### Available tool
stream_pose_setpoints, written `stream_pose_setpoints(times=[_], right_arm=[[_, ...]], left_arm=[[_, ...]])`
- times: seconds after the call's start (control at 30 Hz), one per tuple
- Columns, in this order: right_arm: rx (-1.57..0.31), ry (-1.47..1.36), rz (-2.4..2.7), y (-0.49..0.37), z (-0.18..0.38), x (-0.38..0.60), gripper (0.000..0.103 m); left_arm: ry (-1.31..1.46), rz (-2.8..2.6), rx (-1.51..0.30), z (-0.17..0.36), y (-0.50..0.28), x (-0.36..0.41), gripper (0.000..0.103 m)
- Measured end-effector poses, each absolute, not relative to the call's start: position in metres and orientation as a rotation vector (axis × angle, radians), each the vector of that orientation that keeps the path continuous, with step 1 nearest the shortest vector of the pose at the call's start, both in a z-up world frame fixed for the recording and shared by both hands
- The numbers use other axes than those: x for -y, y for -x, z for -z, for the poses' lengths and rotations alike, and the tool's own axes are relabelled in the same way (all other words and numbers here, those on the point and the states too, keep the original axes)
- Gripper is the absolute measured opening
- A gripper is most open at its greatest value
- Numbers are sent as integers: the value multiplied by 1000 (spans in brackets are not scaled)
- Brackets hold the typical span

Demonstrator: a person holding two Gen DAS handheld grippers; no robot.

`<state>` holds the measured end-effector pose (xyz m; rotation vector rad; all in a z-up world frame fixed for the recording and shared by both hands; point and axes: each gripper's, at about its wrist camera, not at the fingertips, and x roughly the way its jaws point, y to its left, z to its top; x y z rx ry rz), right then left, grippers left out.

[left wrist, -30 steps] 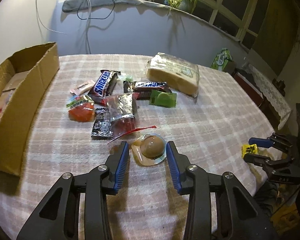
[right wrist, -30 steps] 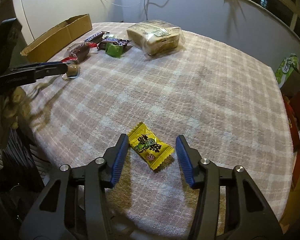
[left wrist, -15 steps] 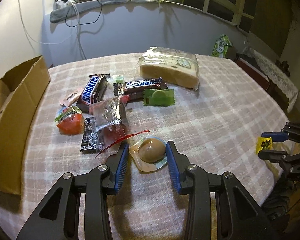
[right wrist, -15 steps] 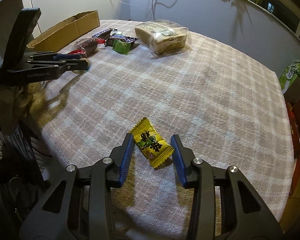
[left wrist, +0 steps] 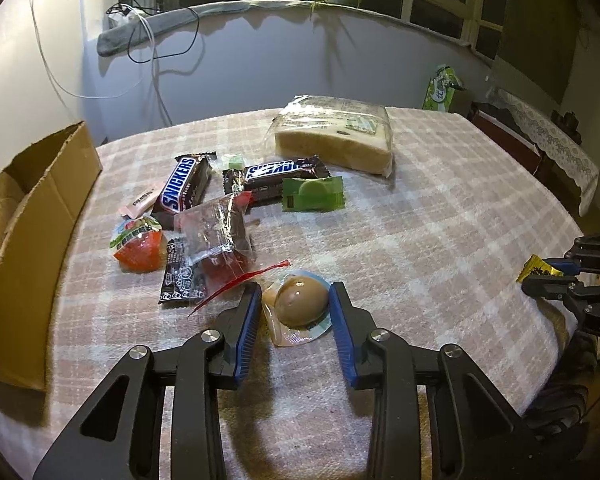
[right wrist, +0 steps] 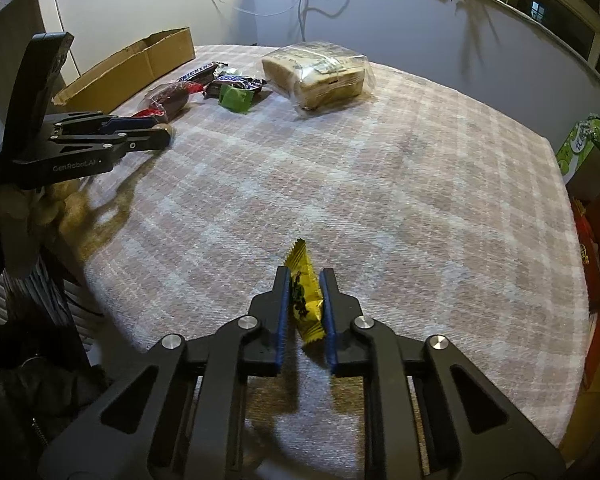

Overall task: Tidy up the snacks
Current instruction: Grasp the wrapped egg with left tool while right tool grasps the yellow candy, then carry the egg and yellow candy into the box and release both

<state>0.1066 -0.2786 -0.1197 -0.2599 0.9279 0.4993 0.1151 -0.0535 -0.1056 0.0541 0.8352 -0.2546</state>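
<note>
Left wrist view gives us the snack pile up close: 2 chocolate bars [left wrist: 184, 190], a green packet [left wrist: 313, 199], a clear bag [left wrist: 216, 236], a red jelly cup [left wrist: 138, 248] and a wrapped loaf [left wrist: 336, 138], with the cardboard box [left wrist: 28, 216] along the left edge of the bench [left wrist: 440, 216]. The right wrist view shows these only small and far off, but it alone shows how the yellow candy [right wrist: 306, 296] is held.

In the left wrist view the left gripper [left wrist: 294, 304] has just been closing around the brown pudding cup [left wrist: 300, 306]; its pads sit against the cup's sides, though we cannot tell whether they press. The cup rests on the bench just beside the clear bag's red strip.

In the right wrist view the right gripper [right wrist: 305, 304] has just been closing and now pinches the yellow candy edge-on near the bench's near edge. The candy's long axis runs along the fingers, its crimped end pointing away toward the loaf.
</note>
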Motion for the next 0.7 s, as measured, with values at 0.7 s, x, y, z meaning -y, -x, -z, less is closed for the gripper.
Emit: stream_pose_setpoints(times=[0.7], right_arm=[[-878,216,-461,-111,98,283,11]], left_arm=[[14,271,-803,91,-106,47,30]])
